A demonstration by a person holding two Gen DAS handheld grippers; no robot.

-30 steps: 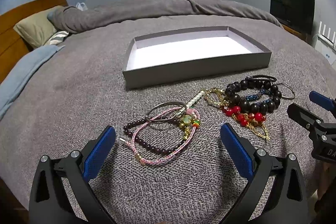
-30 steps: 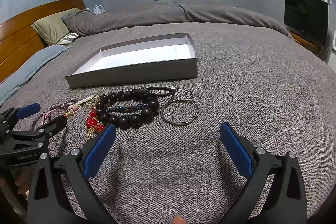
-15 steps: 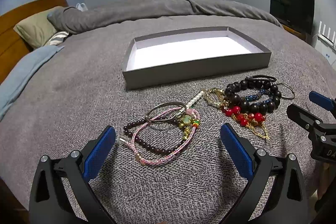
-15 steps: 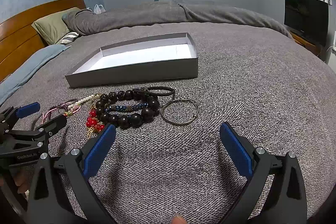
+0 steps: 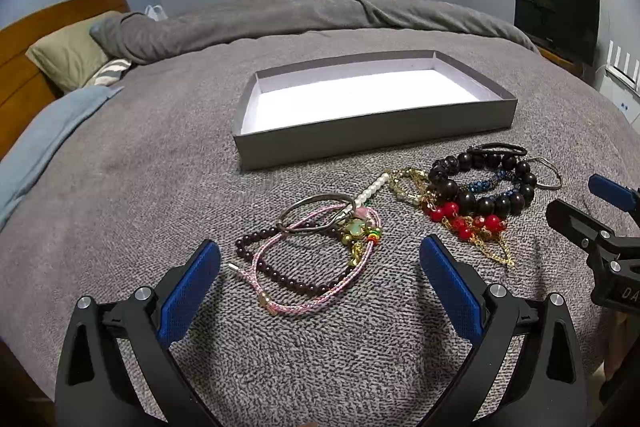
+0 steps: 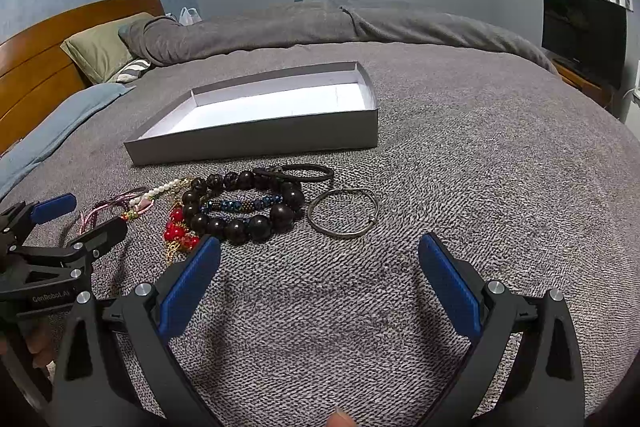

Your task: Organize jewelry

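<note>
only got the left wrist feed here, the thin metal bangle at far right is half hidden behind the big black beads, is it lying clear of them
Observer: Yes. In the right wrist view the silver bangle lies flat on the blanket, its whole loop visible beside the black bead bracelet.
Operator: is the right gripper near it
Observer: The right gripper is open and empty, with the bangle just ahead of its jaws.
Operator: anything past the box on that side
Observer: Only bare grey blanket to the right of the grey box.
</note>
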